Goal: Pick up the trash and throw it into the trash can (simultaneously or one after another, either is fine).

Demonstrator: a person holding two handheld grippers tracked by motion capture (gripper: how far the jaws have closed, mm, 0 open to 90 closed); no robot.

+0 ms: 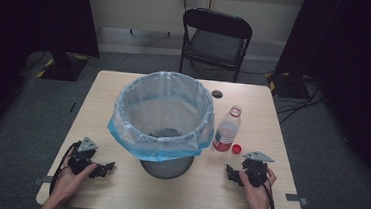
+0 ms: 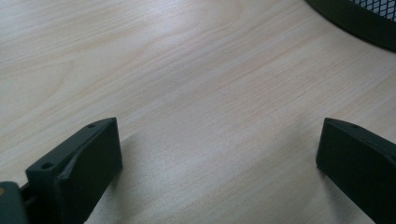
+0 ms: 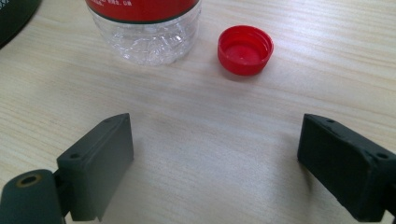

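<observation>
Your right tongs (image 1: pixel 233 172) rested on the desk (image 1: pixel 273 116) with their jaws spread wide and nothing between them, pointed toward the plastic bottle (image 1: pixel 226 130) and the red cap (image 1: pixel 237 149). In the right gripper view the bottle (image 3: pixel 144 32) stood upright just ahead of the jaws and the cap (image 3: pixel 245 50) lay just beside it, open side up, apart from the bottle's base. Your left tongs (image 1: pixel 102 169) were equally wide and empty, resting on bare wood near the front left, with the dark foot of the wastebasket (image 2: pixel 355 21) off at the far corner of their own view.

By my reading, nothing of the work was done yet: the bottle stood uncapped beside the bin, the cap lay loose, and neither had been picked up. Capping the bottle or dropping it into the liner-lined wastebasket (image 1: pixel 162 117) all lay ahead.

For room, you had open desk between the right tongs and the cap, a clear straight approach. The bottle stood close against the blue bag's overhang (image 1: pixel 206 136), so its left side was tight; the right side and the desk's right edge gave more space. The left tongs had free wood ahead, bounded by the basket's base.
</observation>
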